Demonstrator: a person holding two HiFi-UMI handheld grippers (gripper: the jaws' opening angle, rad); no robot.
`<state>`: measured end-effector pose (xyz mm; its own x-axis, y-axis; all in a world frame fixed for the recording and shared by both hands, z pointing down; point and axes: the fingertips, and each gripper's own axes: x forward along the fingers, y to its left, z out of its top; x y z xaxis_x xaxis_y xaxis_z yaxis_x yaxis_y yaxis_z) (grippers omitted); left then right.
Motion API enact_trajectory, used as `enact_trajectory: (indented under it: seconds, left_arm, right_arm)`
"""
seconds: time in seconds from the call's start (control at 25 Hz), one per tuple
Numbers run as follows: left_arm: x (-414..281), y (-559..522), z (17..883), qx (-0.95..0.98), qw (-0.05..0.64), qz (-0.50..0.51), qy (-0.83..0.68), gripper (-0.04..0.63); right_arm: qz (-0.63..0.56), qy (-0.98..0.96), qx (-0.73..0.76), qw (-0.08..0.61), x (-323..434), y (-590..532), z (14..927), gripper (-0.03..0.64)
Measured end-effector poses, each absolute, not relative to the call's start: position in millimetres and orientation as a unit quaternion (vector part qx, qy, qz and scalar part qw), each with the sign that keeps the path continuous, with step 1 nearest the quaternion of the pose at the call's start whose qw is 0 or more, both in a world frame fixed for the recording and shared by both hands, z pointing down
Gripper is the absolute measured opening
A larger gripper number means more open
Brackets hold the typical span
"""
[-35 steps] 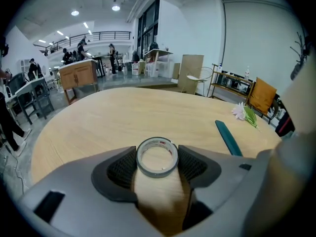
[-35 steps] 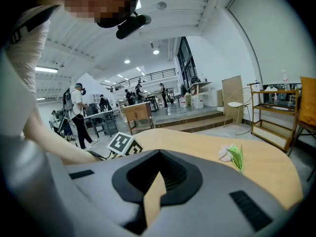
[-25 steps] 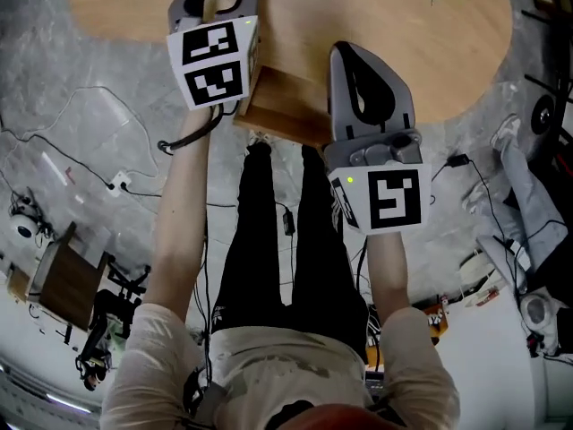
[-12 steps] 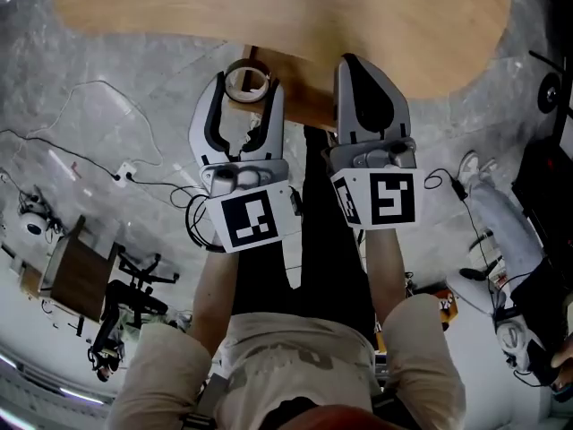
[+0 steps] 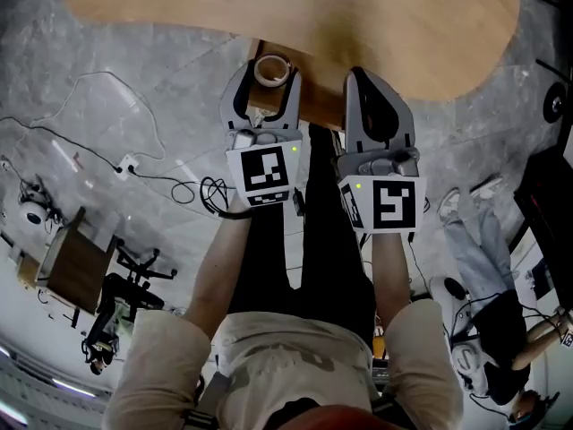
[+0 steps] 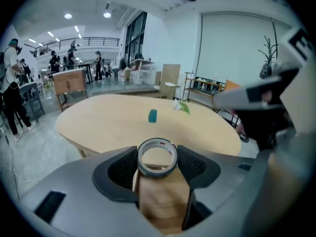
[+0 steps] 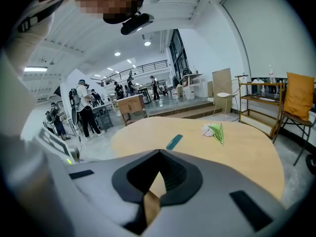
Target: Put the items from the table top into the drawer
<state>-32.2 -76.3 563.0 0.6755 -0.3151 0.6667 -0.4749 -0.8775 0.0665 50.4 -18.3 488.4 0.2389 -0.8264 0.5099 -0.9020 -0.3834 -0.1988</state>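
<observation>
A grey roll of tape (image 5: 272,70) sits between the jaws of my left gripper (image 5: 266,83), whose pads press on both its sides. In the left gripper view the roll of tape (image 6: 157,157) hangs over the open wooden drawer (image 6: 163,201) below the table's edge. In the head view the drawer (image 5: 318,107) juts out from under the oval wooden table (image 5: 358,16), between the two grippers. My right gripper (image 5: 362,77) is shut and empty, just right of the drawer. A teal item (image 7: 174,141) and a green leafy item (image 7: 216,131) lie further back on the table.
Cables (image 5: 134,164) trail over the grey floor to the left, near a wooden stand (image 5: 72,276). The person's legs are under the drawer. Another person (image 5: 501,330) is at the lower right. Several people stand far behind the table (image 6: 123,122).
My left gripper has drawn back from over the table top with the roll of tape and then moved right, over the drawer's left part. The right gripper has shifted slightly.
</observation>
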Motion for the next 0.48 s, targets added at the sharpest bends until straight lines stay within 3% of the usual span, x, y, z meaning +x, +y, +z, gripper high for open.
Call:
enact_trajectory:
  seconds: [0.24, 0.48]
  left_arm:
    - [-50.0, -53.4, 668.6, 0.858, 0.145, 0.453, -0.193, 0.268]
    - [-47.4, -52.1, 708.6, 0.830, 0.183, 0.490, -0.192, 0.268]
  right_arm:
    - [0.290, -0.552, 0.779, 0.070, 45.1, -15.6, 500.0, 0.005]
    - [0.299, -0.556, 0.772, 0.073, 38.3, -17.0, 513.5, 0.005]
